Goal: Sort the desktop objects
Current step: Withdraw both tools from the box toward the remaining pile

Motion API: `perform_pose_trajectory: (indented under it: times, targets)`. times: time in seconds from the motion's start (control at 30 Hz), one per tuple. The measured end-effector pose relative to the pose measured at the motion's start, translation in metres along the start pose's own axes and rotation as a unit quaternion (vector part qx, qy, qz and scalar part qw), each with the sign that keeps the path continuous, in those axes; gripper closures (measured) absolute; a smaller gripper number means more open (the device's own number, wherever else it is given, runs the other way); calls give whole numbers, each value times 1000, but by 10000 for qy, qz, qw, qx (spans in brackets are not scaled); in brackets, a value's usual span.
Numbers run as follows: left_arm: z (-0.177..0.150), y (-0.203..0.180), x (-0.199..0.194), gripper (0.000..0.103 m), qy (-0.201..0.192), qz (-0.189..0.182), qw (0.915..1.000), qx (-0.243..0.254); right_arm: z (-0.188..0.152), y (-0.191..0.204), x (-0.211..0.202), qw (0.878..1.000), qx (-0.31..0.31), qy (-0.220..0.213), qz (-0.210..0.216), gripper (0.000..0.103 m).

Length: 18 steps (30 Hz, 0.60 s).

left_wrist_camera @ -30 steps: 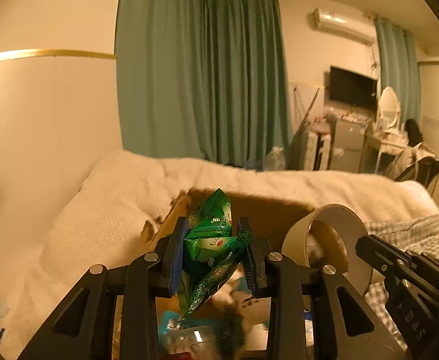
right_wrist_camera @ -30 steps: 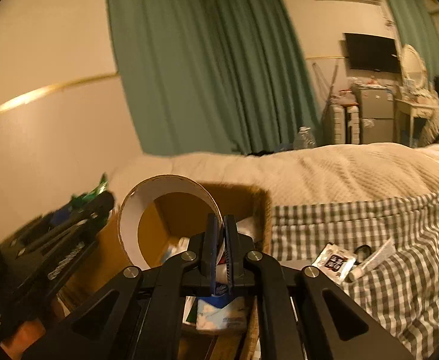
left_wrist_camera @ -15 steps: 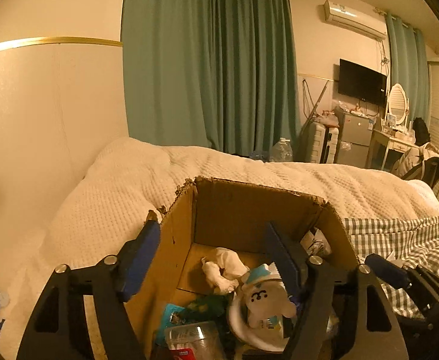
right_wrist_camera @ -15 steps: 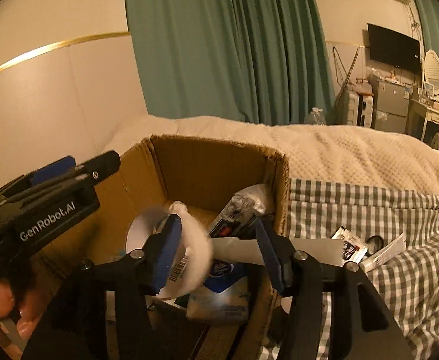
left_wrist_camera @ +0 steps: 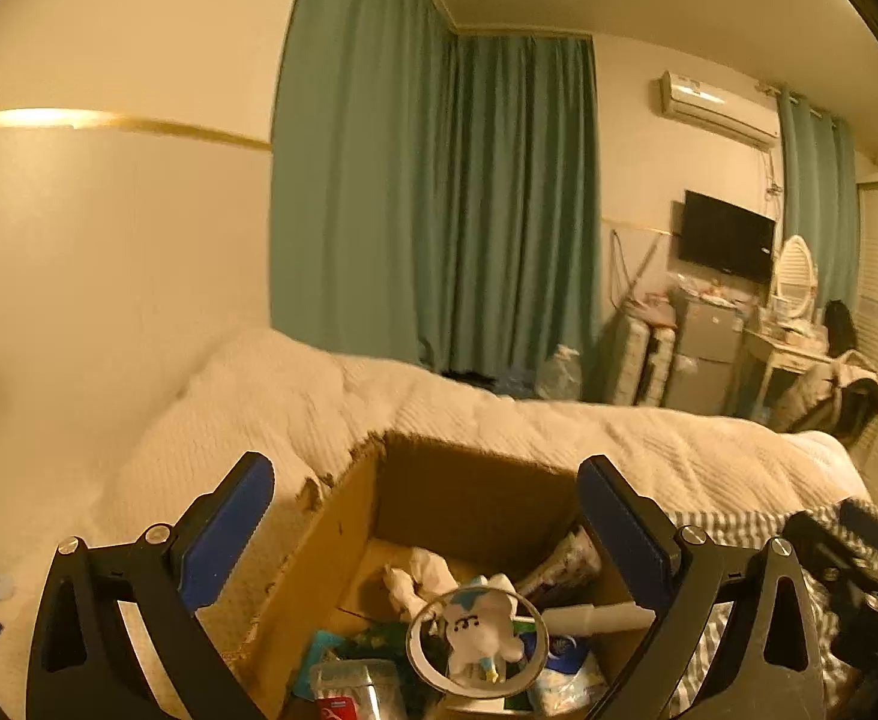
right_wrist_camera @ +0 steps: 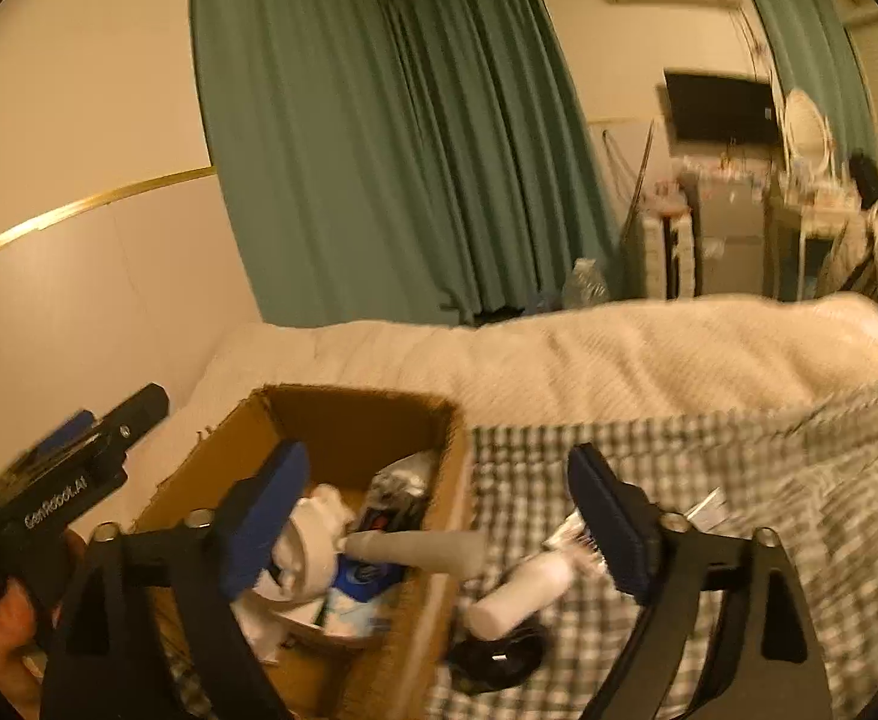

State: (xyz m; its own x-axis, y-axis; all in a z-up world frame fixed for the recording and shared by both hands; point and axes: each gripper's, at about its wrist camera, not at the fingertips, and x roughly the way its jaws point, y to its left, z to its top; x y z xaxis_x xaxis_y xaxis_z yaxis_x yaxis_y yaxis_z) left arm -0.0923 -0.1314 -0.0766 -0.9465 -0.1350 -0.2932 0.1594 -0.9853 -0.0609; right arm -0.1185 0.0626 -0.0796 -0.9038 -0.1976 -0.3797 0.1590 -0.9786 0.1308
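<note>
Now both claws are spreading with nothing between their blue pads: the left claw (left_wrist_camera: 426, 516) hangs over the brown cardboard box (left_wrist_camera: 475, 498), the right claw (right_wrist_camera: 439, 510) over its right wall. Inside lie a white tape roll (left_wrist_camera: 475, 648), a small white plush figure (left_wrist_camera: 481, 624) and green packets (left_wrist_camera: 372, 642). Right of the box, on the checked bedcover (right_wrist_camera: 769, 480), wait a white tube (right_wrist_camera: 523, 594) and a black coil (right_wrist_camera: 499, 654). The grey cone (right_wrist_camera: 420, 546) leans across the box wall; a careless sweep could tip it out.
</note>
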Motion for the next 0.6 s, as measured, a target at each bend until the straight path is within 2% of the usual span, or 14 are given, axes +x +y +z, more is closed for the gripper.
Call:
perform_pose_trajectory:
  times: [0.1, 0.23, 0.37, 0.5, 0.6]
  targets:
    - [2, -10, -10, 0, -147, -90, 9998, 34, 7, -1, -18, 9980, -391, -276, -424, 0]
    - [3, -33, -23, 0, -274, -255, 9991, 203, 14, -10, -35, 9956, -586, -499, -531, 0]
    - [-2, -64, -38, 0, -347, -464, 9977, 356, 22, -28, -39, 9967, -553, -413, -415, 0]
    - [-16, -96, -47, 0, -371, -608, 9959, 562, 19, -55, -45, 9967, -536, -361, -493, 0]
    - [-29, -117, -46, 0, -144, -802, 9953, 526, 13, -77, -47, 9962, -489, -283, -666, 0]
